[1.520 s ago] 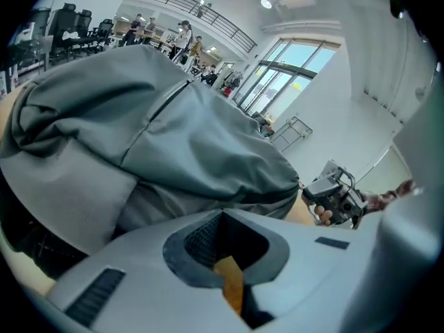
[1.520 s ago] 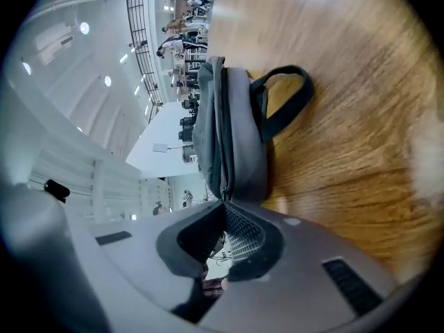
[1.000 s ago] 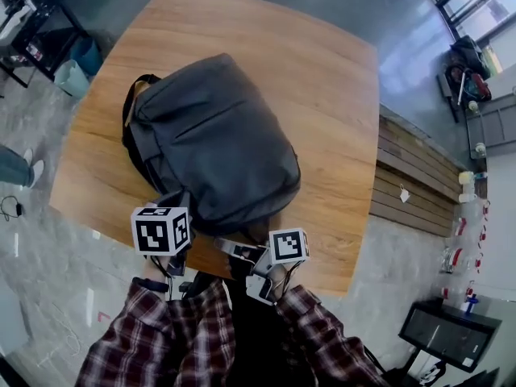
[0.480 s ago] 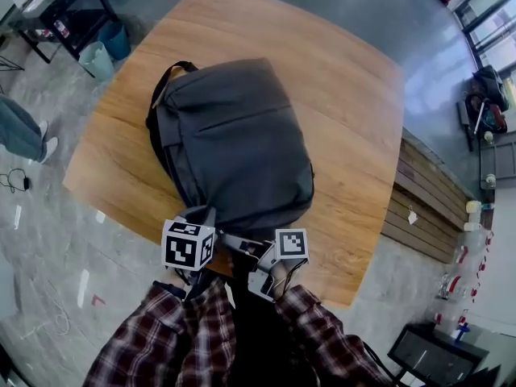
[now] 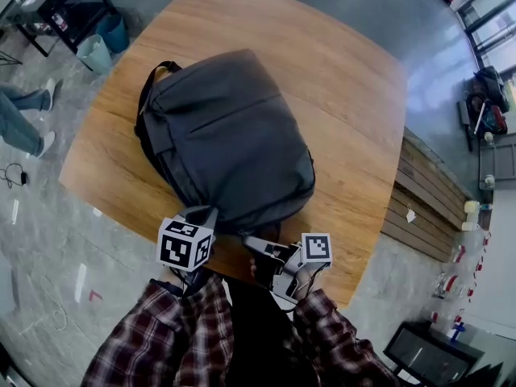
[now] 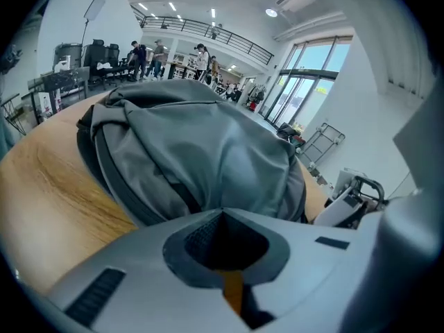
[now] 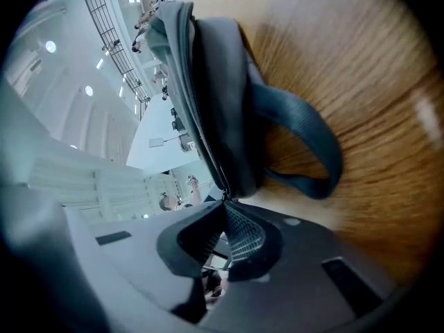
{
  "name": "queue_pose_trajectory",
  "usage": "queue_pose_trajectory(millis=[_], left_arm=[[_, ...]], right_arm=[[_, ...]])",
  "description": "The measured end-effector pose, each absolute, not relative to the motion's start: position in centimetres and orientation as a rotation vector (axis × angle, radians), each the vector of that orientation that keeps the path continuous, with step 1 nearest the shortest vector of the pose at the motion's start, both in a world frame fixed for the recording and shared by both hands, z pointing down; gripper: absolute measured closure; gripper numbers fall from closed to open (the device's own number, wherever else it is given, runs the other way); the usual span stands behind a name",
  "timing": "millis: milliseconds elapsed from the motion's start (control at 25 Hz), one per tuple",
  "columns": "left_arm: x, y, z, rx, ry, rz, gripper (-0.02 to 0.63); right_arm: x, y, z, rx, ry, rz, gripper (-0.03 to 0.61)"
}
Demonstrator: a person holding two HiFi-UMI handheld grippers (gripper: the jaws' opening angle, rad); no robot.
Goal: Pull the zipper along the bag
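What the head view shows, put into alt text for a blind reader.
A dark grey backpack lies flat on a wooden table, seen from above. At its near edge the left tongs and right tongs are closed on it.

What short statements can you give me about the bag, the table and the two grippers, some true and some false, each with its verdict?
1. The bag lies on a wooden table. True.
2. The bag is bright red. False: it is dark grey.
3. The jaws of the left gripper stand wide apart. False: their tips meet, right against the near side of the bag.
4. In the right gripper view, a strap loop of the bag shows over the wood. True.
5. The closed tips of the right gripper sit where the zipper line ends. True.
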State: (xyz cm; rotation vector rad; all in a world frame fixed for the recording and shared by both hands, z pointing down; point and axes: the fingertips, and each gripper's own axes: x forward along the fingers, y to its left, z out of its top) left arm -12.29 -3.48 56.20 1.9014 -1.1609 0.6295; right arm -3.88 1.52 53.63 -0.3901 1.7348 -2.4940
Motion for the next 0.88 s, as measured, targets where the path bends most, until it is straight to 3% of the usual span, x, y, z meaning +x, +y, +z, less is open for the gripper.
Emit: queue_pose_trajectory(millis=[440, 880], left_arm=[[-10.4, -3.6, 56.4, 1.901, -1.052, 0.627, 0.606], [-5.9, -5.7, 56.3, 2.097, -0.733, 0.978, 0.606]], right_arm=[[1.0, -0.1, 53.2, -0.429, 1.862, -2.459, 0.569], [0.6, 3.9, 53.4, -0.497, 1.711, -2.353, 0.569]])
